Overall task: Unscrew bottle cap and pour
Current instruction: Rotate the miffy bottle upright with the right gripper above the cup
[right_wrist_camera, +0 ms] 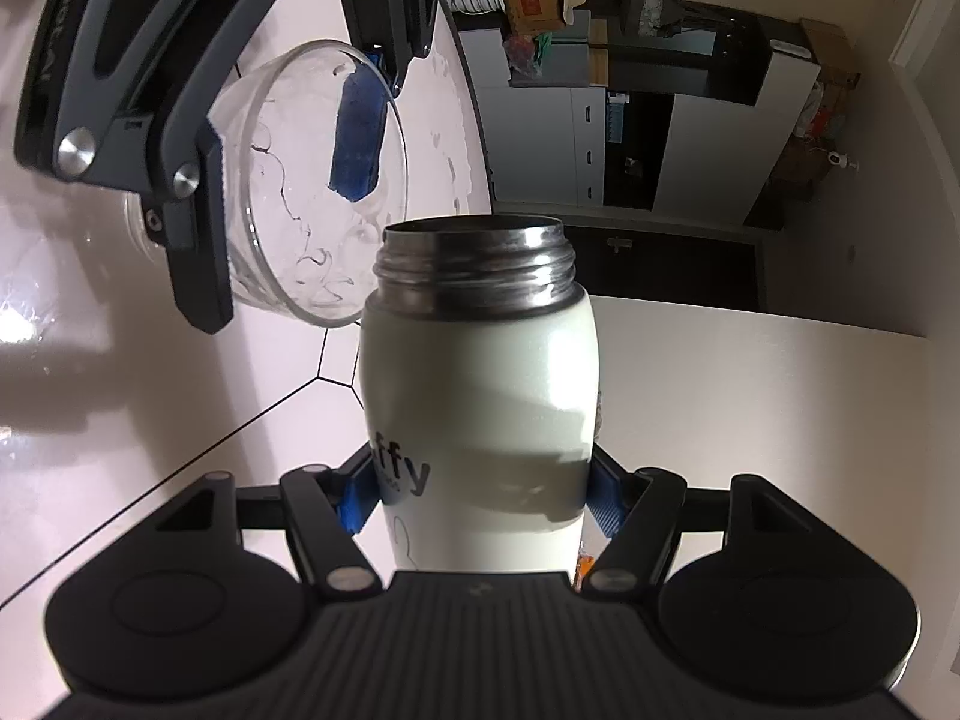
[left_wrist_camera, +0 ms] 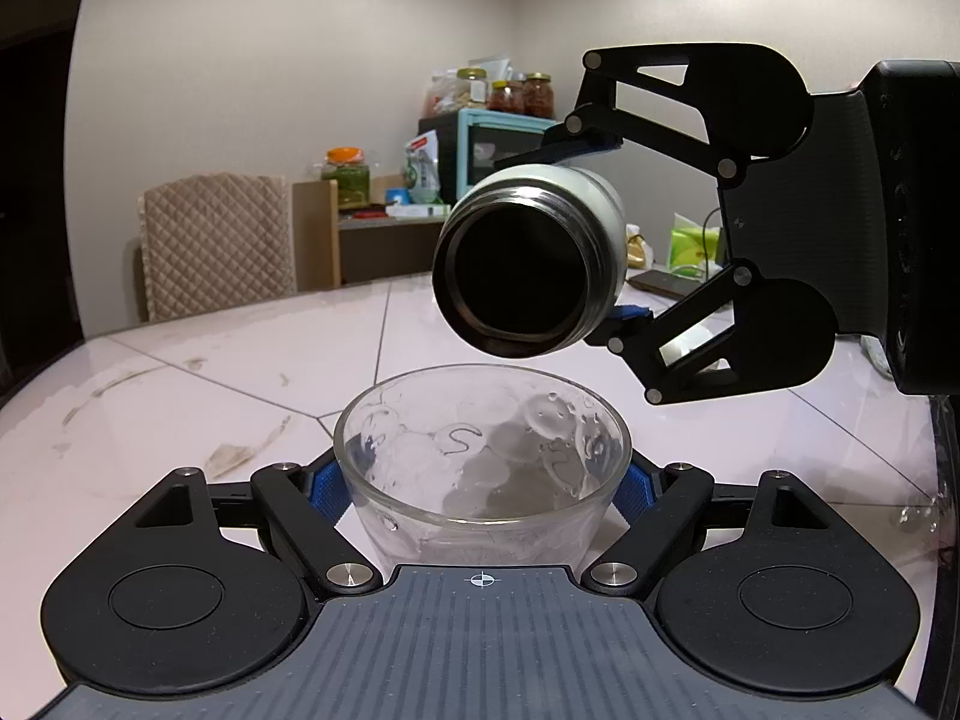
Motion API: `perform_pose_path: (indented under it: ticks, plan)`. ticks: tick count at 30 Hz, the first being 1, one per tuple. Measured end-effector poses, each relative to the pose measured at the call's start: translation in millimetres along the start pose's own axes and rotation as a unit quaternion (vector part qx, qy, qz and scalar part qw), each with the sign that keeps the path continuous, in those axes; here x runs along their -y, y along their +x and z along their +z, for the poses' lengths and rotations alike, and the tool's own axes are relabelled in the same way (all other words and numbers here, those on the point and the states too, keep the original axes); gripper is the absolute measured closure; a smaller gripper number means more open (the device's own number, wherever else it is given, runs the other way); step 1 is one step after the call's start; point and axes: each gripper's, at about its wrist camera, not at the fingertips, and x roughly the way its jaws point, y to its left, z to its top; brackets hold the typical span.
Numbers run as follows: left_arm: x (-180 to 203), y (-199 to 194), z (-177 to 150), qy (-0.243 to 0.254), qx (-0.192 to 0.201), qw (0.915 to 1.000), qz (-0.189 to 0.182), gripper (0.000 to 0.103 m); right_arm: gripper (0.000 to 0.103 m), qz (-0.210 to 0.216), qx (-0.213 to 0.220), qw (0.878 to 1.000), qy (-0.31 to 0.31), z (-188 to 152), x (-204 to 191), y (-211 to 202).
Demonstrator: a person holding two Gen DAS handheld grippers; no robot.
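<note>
A clear glass bowl [left_wrist_camera: 480, 462] stands on the white tiled table, and my left gripper [left_wrist_camera: 483, 486] is shut on it from both sides. My right gripper [right_wrist_camera: 480, 495] is shut on a white thermos bottle [right_wrist_camera: 480, 396] with a bare steel threaded mouth and no cap. In the left wrist view the bottle [left_wrist_camera: 534, 258] is tipped on its side, its dark open mouth just above and behind the bowl's far rim. In the right wrist view the bowl [right_wrist_camera: 312, 180] lies just past the bottle's mouth. No liquid stream shows. The cap is not in view.
The table [left_wrist_camera: 210, 396] is glossy white tile with brown smears at the left. A padded chair [left_wrist_camera: 216, 240] stands at its far edge. A phone [left_wrist_camera: 660, 283] and a green tissue pack [left_wrist_camera: 693, 243] lie behind the bottle. Shelves with jars line the wall.
</note>
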Motion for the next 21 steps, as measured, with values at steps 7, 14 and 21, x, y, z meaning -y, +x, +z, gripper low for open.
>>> perform_pose_path:
  ticks: [7, 14, 21]
  plan:
    - [0.3, 0.1, 0.4, 0.0, 0.0, 1.0, 0.0, 0.016, 0.033, 0.003, 0.0, 1.0, 0.005, -1.7, -1.9, 0.4]
    - [-0.5, 0.6, 0.3, 0.0, 0.0, 1.0, 0.0, 0.016, 0.033, 0.004, 0.003, 1.0, 0.016, 0.4, 0.3, -0.5]
    - [0.3, 0.7, -0.3, 0.0, 0.0, 1.0, 0.001, 0.016, 0.033, 0.007, 0.004, 0.999, 0.031, 4.0, 9.1, -3.2]
